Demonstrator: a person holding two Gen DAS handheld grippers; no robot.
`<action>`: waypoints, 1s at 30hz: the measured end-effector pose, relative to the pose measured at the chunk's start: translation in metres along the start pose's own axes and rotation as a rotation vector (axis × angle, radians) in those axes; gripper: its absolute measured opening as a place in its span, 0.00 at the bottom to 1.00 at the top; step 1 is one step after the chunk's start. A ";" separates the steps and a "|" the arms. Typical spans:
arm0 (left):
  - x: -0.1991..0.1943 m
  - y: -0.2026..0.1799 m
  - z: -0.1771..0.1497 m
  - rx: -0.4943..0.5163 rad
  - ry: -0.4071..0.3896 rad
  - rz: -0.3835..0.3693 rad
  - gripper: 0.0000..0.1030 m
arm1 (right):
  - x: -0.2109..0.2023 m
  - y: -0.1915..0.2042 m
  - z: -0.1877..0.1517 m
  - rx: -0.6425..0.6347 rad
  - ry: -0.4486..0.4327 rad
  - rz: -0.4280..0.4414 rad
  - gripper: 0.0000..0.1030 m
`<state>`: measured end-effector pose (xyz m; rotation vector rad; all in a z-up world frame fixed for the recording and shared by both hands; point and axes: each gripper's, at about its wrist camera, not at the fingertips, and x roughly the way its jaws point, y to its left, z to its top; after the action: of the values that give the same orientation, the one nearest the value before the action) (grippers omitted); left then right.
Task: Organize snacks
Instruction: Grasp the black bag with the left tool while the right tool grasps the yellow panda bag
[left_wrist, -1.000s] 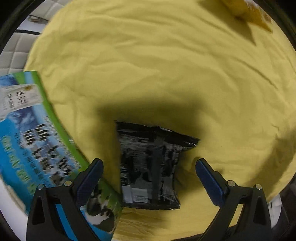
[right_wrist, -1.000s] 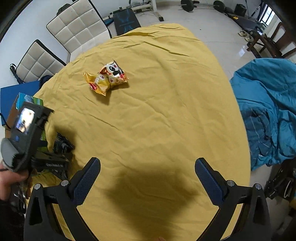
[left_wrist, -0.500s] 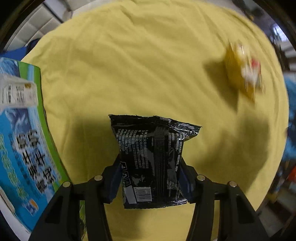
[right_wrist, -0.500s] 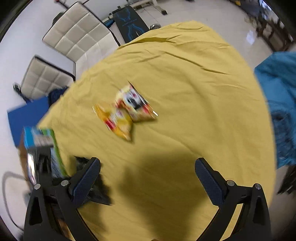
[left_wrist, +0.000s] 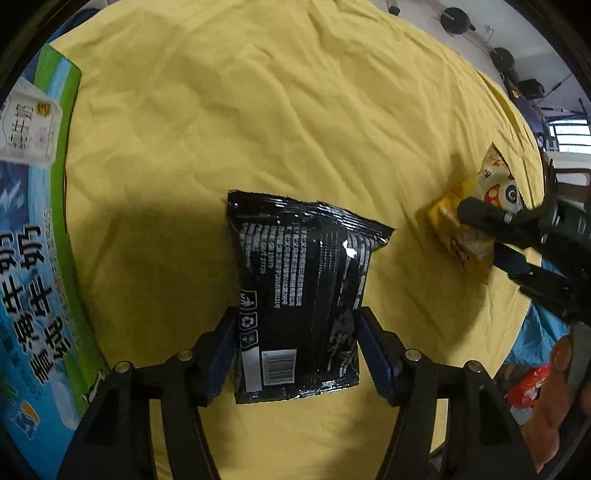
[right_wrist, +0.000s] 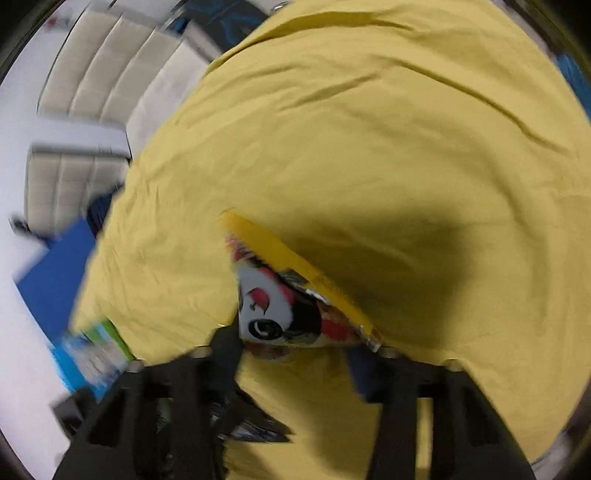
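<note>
A black snack packet (left_wrist: 301, 295) with white print hangs above the yellow tablecloth (left_wrist: 280, 110), and my left gripper (left_wrist: 297, 350) is shut on its lower half. Far right in the left wrist view lies a yellow snack packet (left_wrist: 476, 206) with a cartoon face, the right gripper's black fingers (left_wrist: 491, 218) closed around it. In the blurred right wrist view that yellow packet (right_wrist: 291, 295) sits between the two fingers, my right gripper (right_wrist: 299, 350) shut on it. The black packet (right_wrist: 255, 424) shows dimly at the bottom left.
A blue and green carton (left_wrist: 33, 236) with white print stands at the left edge of the table. Padded white chairs (right_wrist: 85, 110) are beyond the table's far side. Blue fabric (left_wrist: 535, 332) and a red wrapper (left_wrist: 528, 380) lie off the right edge.
My left gripper closed on the black packet and lifted it. My right gripper moved down to the yellow packet and shut on it.
</note>
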<state>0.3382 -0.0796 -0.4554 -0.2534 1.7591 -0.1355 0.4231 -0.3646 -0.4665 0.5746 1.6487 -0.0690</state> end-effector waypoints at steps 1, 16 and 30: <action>0.000 -0.002 0.001 0.006 0.006 0.006 0.61 | 0.001 0.004 -0.004 -0.056 0.005 -0.038 0.45; 0.018 -0.070 -0.033 0.074 -0.088 0.138 0.52 | -0.019 0.001 -0.052 -0.312 -0.029 -0.216 0.76; 0.003 -0.044 -0.042 0.093 -0.128 0.148 0.48 | 0.010 -0.015 -0.047 -0.221 -0.092 -0.218 0.59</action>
<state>0.3006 -0.1249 -0.4394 -0.0626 1.6329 -0.0911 0.3736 -0.3570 -0.4719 0.2193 1.5992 -0.0706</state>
